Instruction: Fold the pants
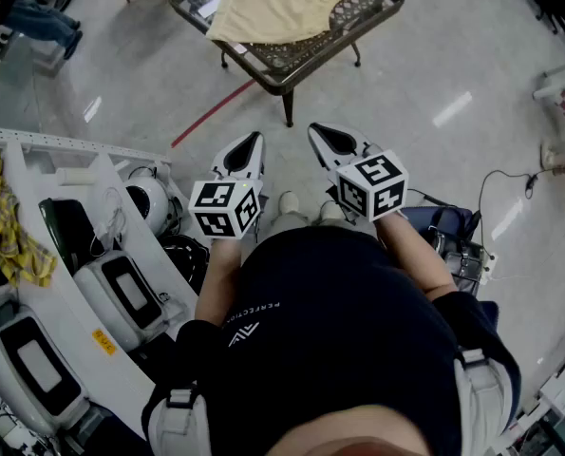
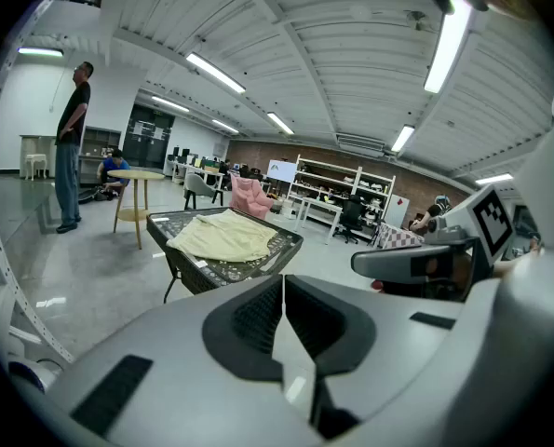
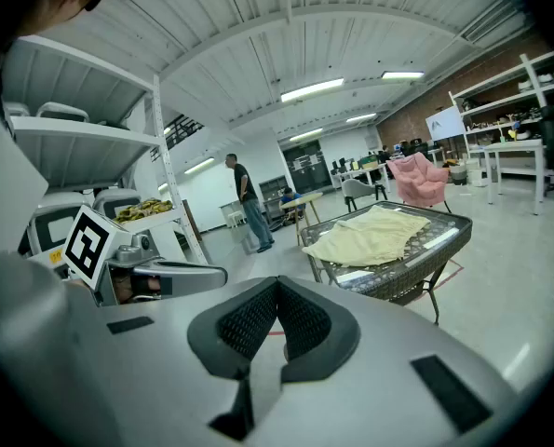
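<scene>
Pale yellow pants (image 1: 280, 4) lie spread on a dark wicker table (image 1: 366, 14) across the floor ahead of me. They also show as pants (image 2: 225, 236) on the table (image 2: 275, 256) in the left gripper view, and as pants (image 3: 374, 234) on the table (image 3: 444, 247) in the right gripper view. My left gripper (image 1: 255, 139) and right gripper (image 1: 313, 130) are held side by side in front of my body, well short of the table. Both are shut with nothing between the jaws. The left gripper (image 2: 282, 291) and right gripper (image 3: 277, 298) point a little downward toward the table.
A white shelf rack (image 1: 68, 255) with helmets and a yellow bundle (image 1: 5, 221) stands close on my left. A red line (image 1: 211, 119) marks the floor before the table. A bag and cables (image 1: 453, 231) lie at my right. A person (image 2: 70, 147) stands beyond a round table (image 2: 137, 180).
</scene>
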